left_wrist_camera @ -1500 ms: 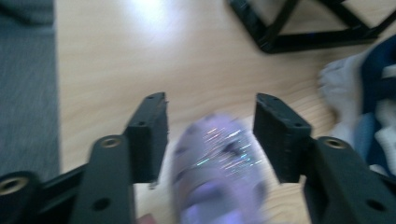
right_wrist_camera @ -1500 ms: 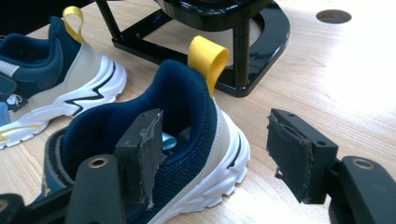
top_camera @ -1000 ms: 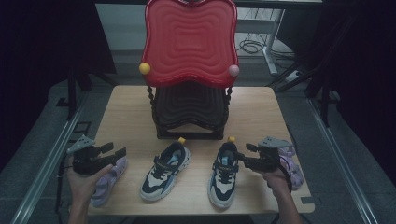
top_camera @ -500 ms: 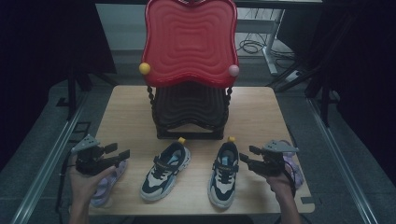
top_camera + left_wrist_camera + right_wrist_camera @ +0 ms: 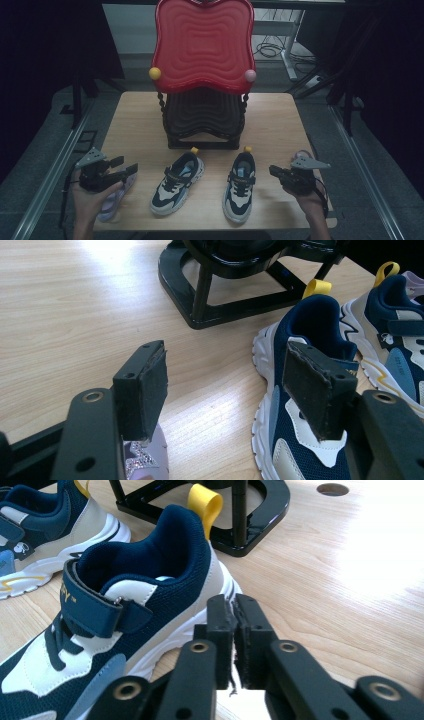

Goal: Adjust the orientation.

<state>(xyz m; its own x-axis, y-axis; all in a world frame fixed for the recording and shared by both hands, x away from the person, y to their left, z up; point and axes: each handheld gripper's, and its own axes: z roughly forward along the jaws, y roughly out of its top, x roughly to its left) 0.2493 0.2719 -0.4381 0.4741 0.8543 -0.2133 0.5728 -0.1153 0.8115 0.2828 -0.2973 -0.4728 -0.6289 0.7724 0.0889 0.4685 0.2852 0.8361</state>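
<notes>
1. Against the picture from a second ago, the right claw [image 5: 274,170] has just been closing, with nothing between its pads, and it has slid along the right edge of the worktop [image 5: 135,120]. It now covers most of the lilac shoe [image 5: 303,154] that lay in full sight beside it. The left claw [image 5: 126,169] has barely shifted.
2. A tall chair with a glossy red wavy back [image 5: 202,42] and a black ribbed base [image 5: 202,117] stands at the middle of the wooden worktop, behind everything else. A yellow ball [image 5: 155,73] and a pink ball [image 5: 250,75] sit at the lower corners of the back.
3. Two navy, white and grey sneakers lie in front of the chair base, heels towards it, each with a yellow heel loop. The left sneaker [image 5: 177,182] is angled outward; the right sneaker [image 5: 240,185] lies straighter. They are apart from each other.
4. A second lilac shoe [image 5: 112,200], with a glittery strap, lies at the front left edge, partly under the left hand.
5. Left claw: its pads [image 5: 150,390] stand wide apart, holding nothing, hovering just left of the left sneaker.
6. Right claw: its pads [image 5: 220,630] are pressed together on nothing, just beside the right sneaker's heel side and not touching it.
</notes>
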